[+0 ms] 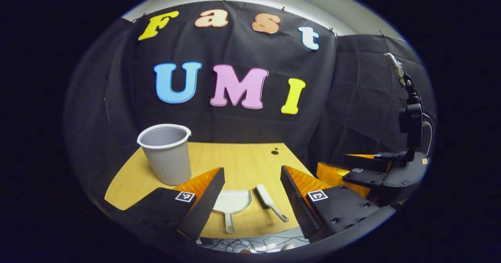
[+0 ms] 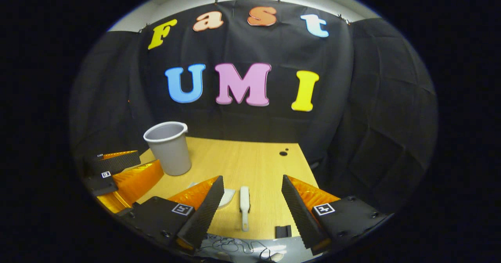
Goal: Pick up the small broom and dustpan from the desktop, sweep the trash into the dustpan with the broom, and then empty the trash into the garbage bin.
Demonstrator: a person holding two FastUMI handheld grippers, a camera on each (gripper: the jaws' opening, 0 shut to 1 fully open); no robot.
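- The desktop [image 1: 242, 157] lies bare toward 12 o'clock, with the garbage bin [image 1: 166, 153] at 10.
- Left gripper [image 1: 252, 200], spread wide, frames the dustpan [image 1: 231, 202] and broom [image 1: 270, 202].
- Right gripper [image 2: 250, 208], spread wide, frames the broom [image 2: 244, 202]; dustpan [image 2: 227, 196] at 9.

Black cloth [image 2: 372, 118] drapes the booth's walls. A light wooden desktop [image 2: 254, 165] stands before it. Cables [image 2: 235, 247] lie below its near edge.

Count on the light wooden worktop [image 1: 250, 161]: one grey ribbed plastic garbage bin [image 1: 166, 153], one white plastic dustpan with a short handle [image 1: 231, 204], one small white plastic broom [image 1: 270, 201]. Two small dark specks of trash [image 1: 274, 151] near the far edge. Hand-held grippers: two, the left hand-held gripper [image 1: 252, 200] and the right hand-held gripper [image 2: 252, 208], each with its two fingers spread apart.
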